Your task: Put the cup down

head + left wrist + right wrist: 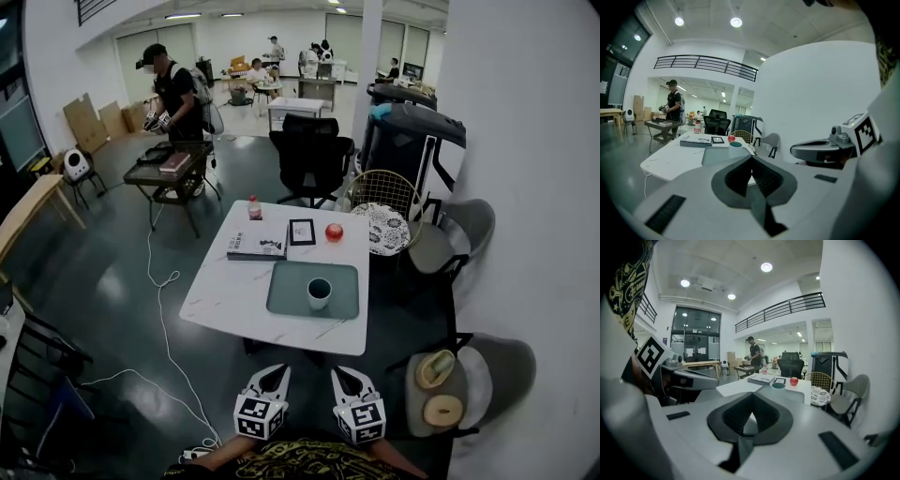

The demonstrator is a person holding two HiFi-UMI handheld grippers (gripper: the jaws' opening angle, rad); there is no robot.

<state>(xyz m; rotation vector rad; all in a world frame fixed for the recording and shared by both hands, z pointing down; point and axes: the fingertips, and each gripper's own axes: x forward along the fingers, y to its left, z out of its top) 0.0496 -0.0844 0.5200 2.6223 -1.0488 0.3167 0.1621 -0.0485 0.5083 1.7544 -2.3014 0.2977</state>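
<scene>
A white cup (319, 292) with a dark inside stands upright on a grey-green tray (286, 291) on the white marble table (216, 295). The same cup (736, 146) shows small and far in the left gripper view, and as the cup (778, 386) in the right gripper view. My left gripper (275, 374) and right gripper (343, 376) hover side by side before the table's near edge, well short of the cup. Both are shut with nothing between the jaws: left gripper (751, 159), right gripper (752, 396).
On the table's far half lie a book (256, 246), a framed picture (302, 232), a red apple (334, 232) and a small bottle (254, 208). A black office chair (311, 155) stands behind, chairs (459, 234) to the right. A cable (164, 319) runs over the floor at left. A person (173, 89) stands at a cart far back.
</scene>
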